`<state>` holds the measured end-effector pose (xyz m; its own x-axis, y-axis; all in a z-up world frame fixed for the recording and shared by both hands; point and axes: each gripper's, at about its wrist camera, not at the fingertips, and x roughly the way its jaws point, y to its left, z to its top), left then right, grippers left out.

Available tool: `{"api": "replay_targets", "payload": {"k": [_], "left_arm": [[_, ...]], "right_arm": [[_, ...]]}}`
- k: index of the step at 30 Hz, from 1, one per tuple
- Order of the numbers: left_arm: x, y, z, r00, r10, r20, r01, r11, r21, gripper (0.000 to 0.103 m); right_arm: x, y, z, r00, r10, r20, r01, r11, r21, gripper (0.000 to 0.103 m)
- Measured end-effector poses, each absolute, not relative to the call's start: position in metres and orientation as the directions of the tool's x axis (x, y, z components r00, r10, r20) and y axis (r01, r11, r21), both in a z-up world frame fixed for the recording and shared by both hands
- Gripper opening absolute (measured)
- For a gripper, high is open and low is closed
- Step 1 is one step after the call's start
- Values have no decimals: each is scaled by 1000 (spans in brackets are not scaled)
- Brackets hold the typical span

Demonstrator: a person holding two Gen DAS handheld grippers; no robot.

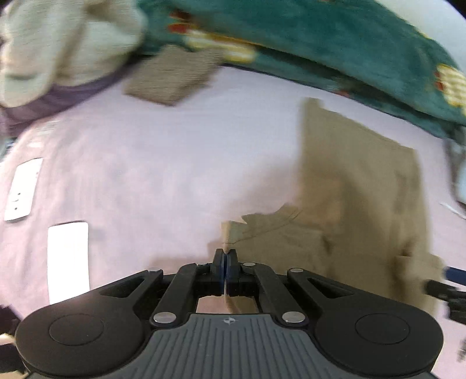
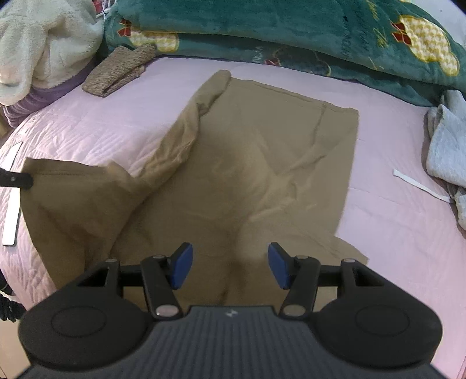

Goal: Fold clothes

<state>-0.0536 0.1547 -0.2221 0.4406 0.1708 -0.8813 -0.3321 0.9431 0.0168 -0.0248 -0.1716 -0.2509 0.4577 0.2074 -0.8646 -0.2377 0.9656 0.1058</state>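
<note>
Tan garment (image 2: 256, 163) lies spread on the pink bedspread (image 2: 387, 233), its long axis running from the near edge away toward the green blanket (image 2: 291, 26). Its left side is lifted: the left gripper (image 1: 224, 256) is clamped on that edge and holds it out to the left. The right gripper (image 2: 230, 263) hovers over the near middle of the cloth, jaws wide apart and empty. The fold likely turns on carrying the held edge rightward across that axis.

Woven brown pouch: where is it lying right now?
In the right wrist view the woven pouch lies upper left on the pink bedspread, between the cream fleece and the green blanket.
</note>
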Motion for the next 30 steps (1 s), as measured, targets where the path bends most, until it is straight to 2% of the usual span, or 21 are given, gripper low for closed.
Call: {"api": "replay_targets", "payload": {"k": [3, 5, 7, 8, 11, 12, 14, 21, 28, 29, 30], "left_arm": [[-57, 179, -235, 369, 216, -904, -334, 939, 89, 3], [-57, 187, -242, 339, 251, -907, -327, 935, 136, 13], [-63, 194, -242, 320, 280, -905, -345, 924, 164, 13], [-65, 195, -239, 318, 289, -903, -352, 920, 170, 18], [-66, 193, -227, 327, 279, -903, -346, 925, 161, 51], [-67, 190, -220, 345, 269, -899, -342, 928, 147, 58], [-66, 174, -209, 363, 218, -906, -313, 944, 101, 62], [-52, 84, -195, 393, 4, -919, -126, 991, -50, 62], [-41, 37, -203, 395, -46, -918, -82, 993, -85, 62], [-43, 34, -204, 390, -45, -919, -75, 994, -81, 62], [-46, 32, -206, 387, -43, -921, -73, 994, -77, 62]], "right_arm": [[-26, -158, -250, 461, 194, -866, -237, 967, 90, 58], [-24, -153, -252, 459, 175, -871, -226, 971, 76, 58], [-22, -151, -253, 460, 151, -875, -214, 975, 56, 58], [-21, -151, -254, 462, 137, -876, -210, 977, 42, 58], [-21, -150, -256, 467, 88, -880, -197, 980, -7, 59], [-20, -151, -257, 469, 69, -880, -192, 981, -26, 59], [-17, -153, -260, 470, 40, -882, -183, 982, -52, 60], [8, -157, -275, 458, 25, -889, -145, 988, -47, 61], [38, -158, -309, 411, 0, -912, -145, 987, -65, 60], [40, -160, -314, 402, 17, -915, -156, 986, -51, 57], [41, -163, -317, 395, 35, -918, -169, 985, -35, 37]]}}
